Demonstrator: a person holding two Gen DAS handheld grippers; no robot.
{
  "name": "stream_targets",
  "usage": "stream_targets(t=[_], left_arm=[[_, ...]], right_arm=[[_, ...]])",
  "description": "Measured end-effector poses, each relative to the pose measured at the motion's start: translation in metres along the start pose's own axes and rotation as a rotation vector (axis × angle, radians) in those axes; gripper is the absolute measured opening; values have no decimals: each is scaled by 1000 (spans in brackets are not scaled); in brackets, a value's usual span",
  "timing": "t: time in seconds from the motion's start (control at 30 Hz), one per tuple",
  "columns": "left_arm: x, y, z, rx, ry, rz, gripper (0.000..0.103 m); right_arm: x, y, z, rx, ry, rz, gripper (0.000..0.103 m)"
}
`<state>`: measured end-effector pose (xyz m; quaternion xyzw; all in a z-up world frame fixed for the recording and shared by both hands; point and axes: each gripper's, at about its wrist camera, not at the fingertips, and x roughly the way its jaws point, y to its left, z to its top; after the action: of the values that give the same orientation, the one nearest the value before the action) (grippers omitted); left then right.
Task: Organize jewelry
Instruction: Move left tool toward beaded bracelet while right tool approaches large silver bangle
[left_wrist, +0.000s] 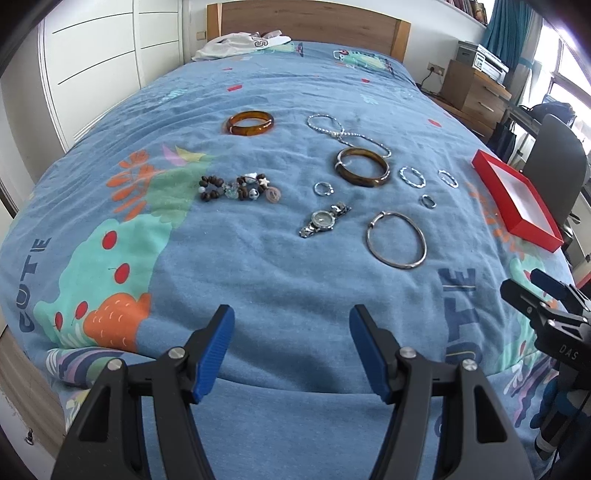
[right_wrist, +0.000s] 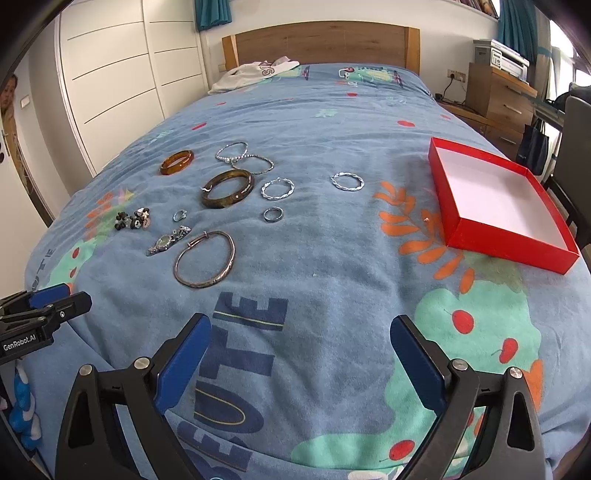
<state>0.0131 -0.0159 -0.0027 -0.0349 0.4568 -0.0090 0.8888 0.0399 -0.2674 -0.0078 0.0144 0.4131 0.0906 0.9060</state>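
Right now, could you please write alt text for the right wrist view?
An open right claw hovers over a blue patterned bedspread. Bangles, rings, a watch and a bead bracelet lie scattered ahead on the left, and an empty red box sits on the right.

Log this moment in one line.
left gripper: open, empty | right gripper: open, empty | red box: empty | jewelry: on bed

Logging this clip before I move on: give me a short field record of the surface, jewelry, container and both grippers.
surface: blue patterned bedspread
jewelry: amber bangle, dark brown bangle, silver bangle, wristwatch, beaded bracelet, chain, small rings
container: red box, open, nothing in it
left gripper: open, holds nothing
right gripper: open, holds nothing
progress: all jewelry outside the box
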Motion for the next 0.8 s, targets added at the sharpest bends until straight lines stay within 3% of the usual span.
stream_targets(t=[0.37,0.8], left_arm=[[3,10,16,-29,17,10,63],[5,43,47,-35,2,66,63]], right_arm=[[9,1,17,7,15,30,96],[22,10,48,-1,25,78,89]])
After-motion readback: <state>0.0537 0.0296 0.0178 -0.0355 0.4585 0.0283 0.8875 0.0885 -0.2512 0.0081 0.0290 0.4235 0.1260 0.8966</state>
